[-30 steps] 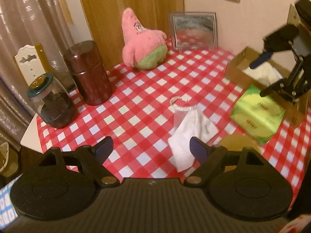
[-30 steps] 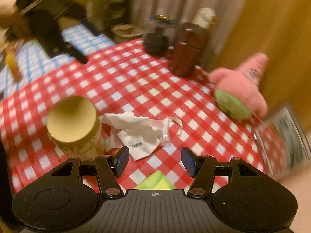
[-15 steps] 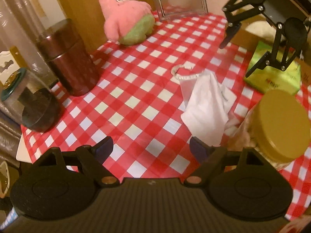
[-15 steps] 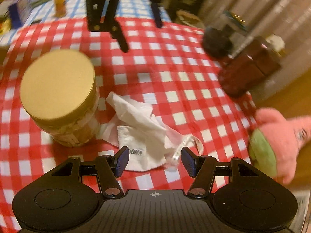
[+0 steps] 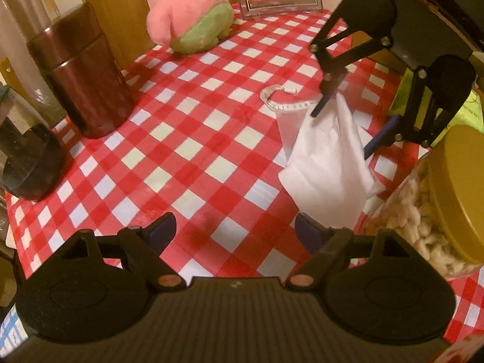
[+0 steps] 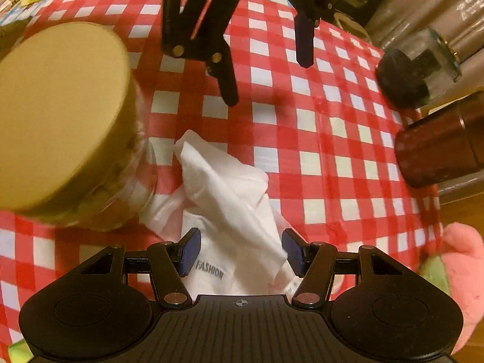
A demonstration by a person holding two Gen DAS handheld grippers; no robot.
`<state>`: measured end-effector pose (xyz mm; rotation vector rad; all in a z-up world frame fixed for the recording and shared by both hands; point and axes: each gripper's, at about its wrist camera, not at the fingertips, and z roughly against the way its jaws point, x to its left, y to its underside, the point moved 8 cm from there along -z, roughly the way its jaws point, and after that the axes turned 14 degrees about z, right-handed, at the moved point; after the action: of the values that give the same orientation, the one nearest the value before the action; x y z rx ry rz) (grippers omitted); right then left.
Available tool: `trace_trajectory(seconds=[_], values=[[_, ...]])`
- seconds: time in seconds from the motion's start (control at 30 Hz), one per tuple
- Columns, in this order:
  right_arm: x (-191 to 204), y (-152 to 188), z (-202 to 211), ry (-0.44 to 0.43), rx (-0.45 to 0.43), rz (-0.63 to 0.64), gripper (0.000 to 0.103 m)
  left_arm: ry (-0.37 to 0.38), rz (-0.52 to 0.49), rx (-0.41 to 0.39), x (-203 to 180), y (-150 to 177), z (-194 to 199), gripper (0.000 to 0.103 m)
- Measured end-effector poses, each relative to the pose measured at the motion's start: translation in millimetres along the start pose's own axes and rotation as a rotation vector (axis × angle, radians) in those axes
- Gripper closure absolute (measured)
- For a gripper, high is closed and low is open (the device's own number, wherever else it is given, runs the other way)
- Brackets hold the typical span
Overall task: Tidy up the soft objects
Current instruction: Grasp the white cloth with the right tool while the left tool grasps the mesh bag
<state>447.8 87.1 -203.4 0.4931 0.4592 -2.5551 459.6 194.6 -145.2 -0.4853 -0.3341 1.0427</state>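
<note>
Red-checked surface (image 5: 193, 139): white cloth (image 6: 230, 193) lies crumpled beside a gold-lidded jar (image 6: 60, 112), unsorted. Right hand-held gripper (image 6: 241, 251) straddles it, jaws apart; left hand-held gripper (image 5: 236, 230) open, empty. Pink plush toy (image 5: 187, 15) untouched. Nothing organized yet.

Warm, yellowish, rather dim light fills both views. The round lens bends the edges — the gold lid (image 6: 57, 112) at 9 o'clock looks stretched and fuzzy. Soft dark shadows lie on the checked worktop (image 5: 193, 139) — the pink plush (image 6: 462, 275) at 4 o'clock is blurred.
</note>
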Motion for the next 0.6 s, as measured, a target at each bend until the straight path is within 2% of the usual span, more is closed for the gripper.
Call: trace_trajectory(seconds=[0.1, 0.17, 0.2, 0.27, 0.3, 0.33, 0.43, 0.6], values=[[-0.1, -1.0, -6.8, -0.033, -0.002, -0.016, 0.044, 0.003, 0.009, -0.002, 1.1, 1.3, -3.1, 0.019], [-0.8, -0.2, -8.6, -0.045, -0.007, -0.036, 0.059, 0.006, 0.018, -0.004, 2.0, 1.6, -4.2, 0.019], [-1.3, 0.2, -8.9, -0.05, -0.01, -0.051, 0.07, 0.005, 0.02, -0.005, 2.5, 1.7, -4.8, 0.019], [-3.1, 1.0, -6.2, -0.045, -0.022, -0.083, 0.079, 0.003, 0.018, -0.004, 2.3, 2.2, -5.5, 0.019], [-3.5, 1.6, -4.5, -0.048, -0.029, -0.1, 0.088, 0.003, 0.017, -0.002, 2.1, 2.5, -5.8, 0.019], [-4.0, 2.3, -2.1, -0.046, -0.034, -0.118, 0.093, 0.001, 0.015, 0.0, 1.8, 2.6, -6.2, 0.019], [-5.8, 5.0, 6.3, -0.04, -0.05, -0.171, 0.098, -0.004, 0.01, 0.007, 0.7, 2.5, -6.7, 0.019], [-16.1, 14.1, 31.2, 0.003, -0.083, -0.293, 0.099, -0.01, 0.006, 0.009, -3.2, -0.9, -5.1, 0.019]])
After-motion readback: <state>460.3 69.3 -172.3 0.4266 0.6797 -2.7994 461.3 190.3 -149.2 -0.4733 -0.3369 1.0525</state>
